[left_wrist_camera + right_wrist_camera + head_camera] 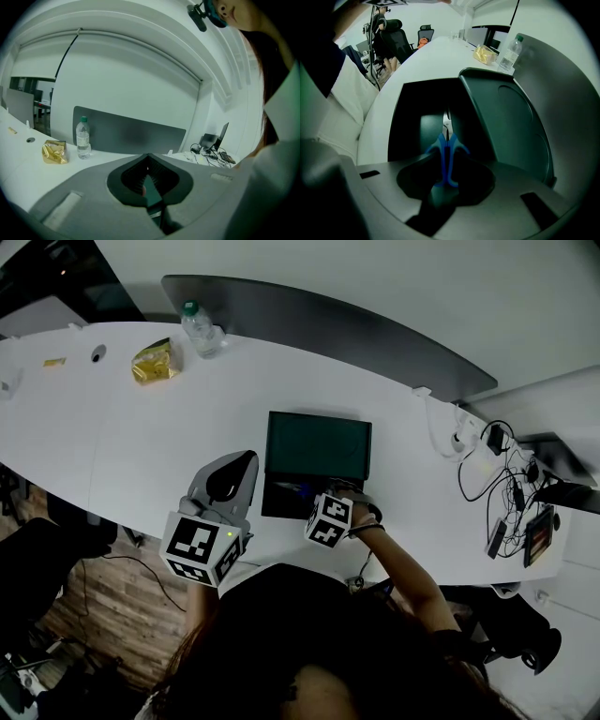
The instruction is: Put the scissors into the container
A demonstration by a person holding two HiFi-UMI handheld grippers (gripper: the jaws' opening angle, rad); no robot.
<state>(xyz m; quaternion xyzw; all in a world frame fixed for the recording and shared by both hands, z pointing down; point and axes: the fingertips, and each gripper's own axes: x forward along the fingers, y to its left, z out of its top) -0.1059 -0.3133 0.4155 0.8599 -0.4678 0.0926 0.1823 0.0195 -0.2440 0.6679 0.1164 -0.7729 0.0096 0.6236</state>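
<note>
A dark container (272, 509) lies open on the white table, its lid (319, 446) folded back on the far side. My right gripper (317, 504) hangs over the container's near part, shut on the blue-handled scissors (446, 159). The blades (447, 123) point down into the container's base (415, 126), with the raised lid (506, 122) to the right. My left gripper (225, 482) rests to the left of the container and holds nothing that I can see. Its jaws show only as a dark opening (149, 180), so I cannot tell how they stand.
A water bottle (200, 329) and a gold packet (155, 362) sit at the table's far side, before a grey partition (328, 329). Cables and chargers (502, 484) crowd the right end. Office chairs (393, 35) stand beyond the table.
</note>
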